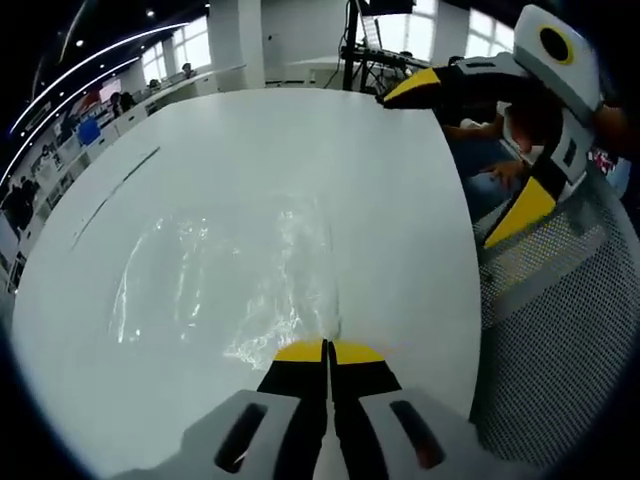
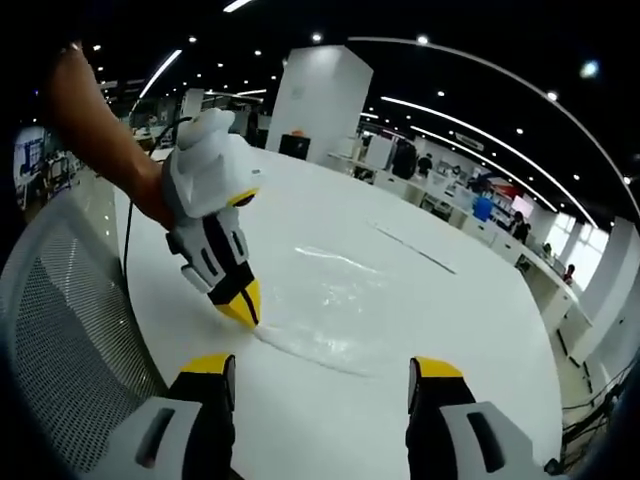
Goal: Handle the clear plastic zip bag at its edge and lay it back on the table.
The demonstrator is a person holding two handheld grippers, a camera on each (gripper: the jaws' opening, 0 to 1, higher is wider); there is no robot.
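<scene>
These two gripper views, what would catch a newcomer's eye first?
Most striking is the clear, crinkled plastic zip bag lying flat on the wide white round table, glinting under the lights. The left gripper has its yellow-tipped jaws closed on the bag's near edge; in the right gripper view it comes in from the left, pinching that edge. The right gripper hangs open above the table's near rim.

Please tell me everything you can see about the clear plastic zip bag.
The clear plastic zip bag is thin, transparent film, wrinkled and shiny with glare. It lies mostly flat on the white table. Its near edge is pinched in the shut left claw, whose yellow tips meet on it. The right claw is open, apart from the bag. Its zip cannot be made out.
</scene>
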